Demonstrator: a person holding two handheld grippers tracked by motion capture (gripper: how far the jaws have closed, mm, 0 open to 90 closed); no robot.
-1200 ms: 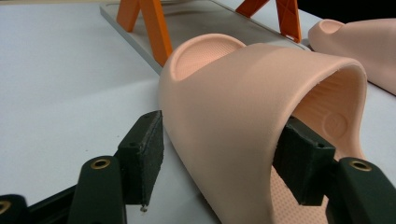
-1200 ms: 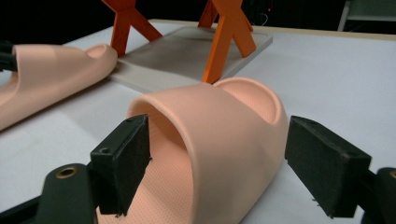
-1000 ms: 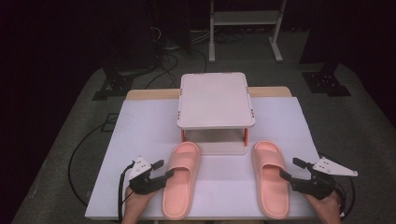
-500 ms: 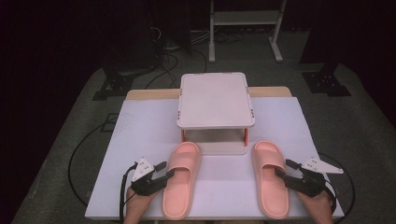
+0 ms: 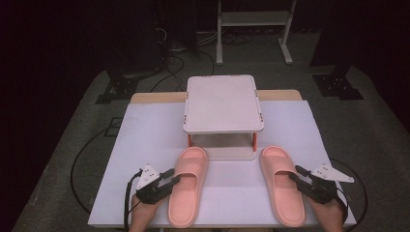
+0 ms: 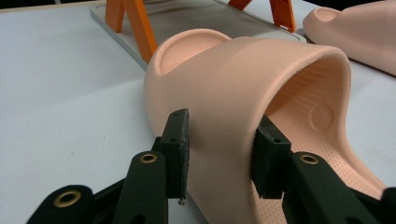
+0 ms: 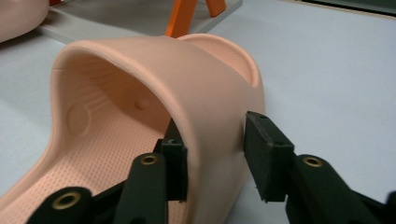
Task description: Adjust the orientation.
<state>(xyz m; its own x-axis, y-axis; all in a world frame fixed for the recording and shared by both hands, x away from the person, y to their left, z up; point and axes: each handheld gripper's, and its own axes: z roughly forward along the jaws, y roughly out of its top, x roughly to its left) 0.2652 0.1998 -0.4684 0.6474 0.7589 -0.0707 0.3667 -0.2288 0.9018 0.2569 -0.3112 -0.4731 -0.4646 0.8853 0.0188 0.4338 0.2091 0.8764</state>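
My left gripper [image 5: 170,180] straddles the outer side of the left slipper's [image 5: 188,186] strap, one jaw outside and one inside, the pads close against it but not clearly pinching. That slipper lies flat on the white table [image 5: 145,140], its toe toward the small stand [image 5: 222,104]. My right gripper [image 5: 296,175] straddles the right slipper's [image 5: 280,186] strap likewise, its outer pad standing just off the strap.

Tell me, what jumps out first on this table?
Two salmon-pink foam slippers lie side by side on the white table: the left slipper and the right slipper. Each hand-held black tool straddles a slipper's strap: left tool, right tool. Behind stands a small white shelf on orange legs.
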